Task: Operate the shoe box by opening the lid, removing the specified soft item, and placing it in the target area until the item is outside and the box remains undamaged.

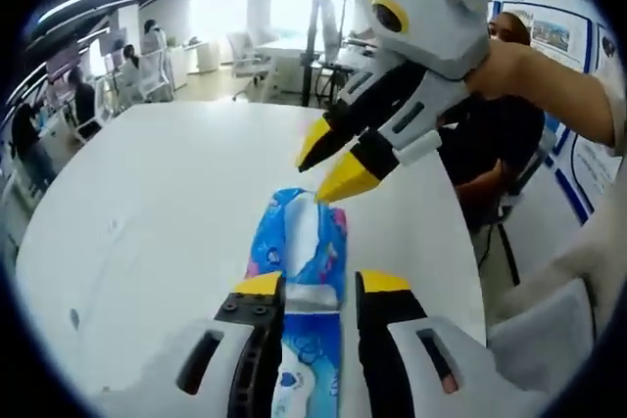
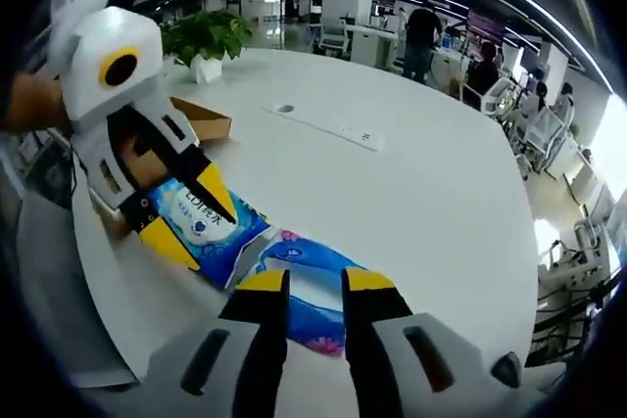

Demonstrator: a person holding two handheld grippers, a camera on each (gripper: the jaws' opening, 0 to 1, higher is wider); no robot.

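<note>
Blue tissue pack (image 1: 309, 271) between left gripper (image 1: 320, 286) jaws

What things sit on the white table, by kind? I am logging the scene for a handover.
Blue tissue pack: 1
Open cardboard shoe box: 1
Potted plant: 1
Flat white strip: 1
Total: 4, all on the white table.

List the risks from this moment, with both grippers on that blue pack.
1. The blue soft pack is held at one end by the left gripper and touched at the other by the right gripper; pulling apart could tear it.
2. It lies near the white table edge and might slide off.
3. The open cardboard box sits close behind the left gripper and could be knocked.
</note>
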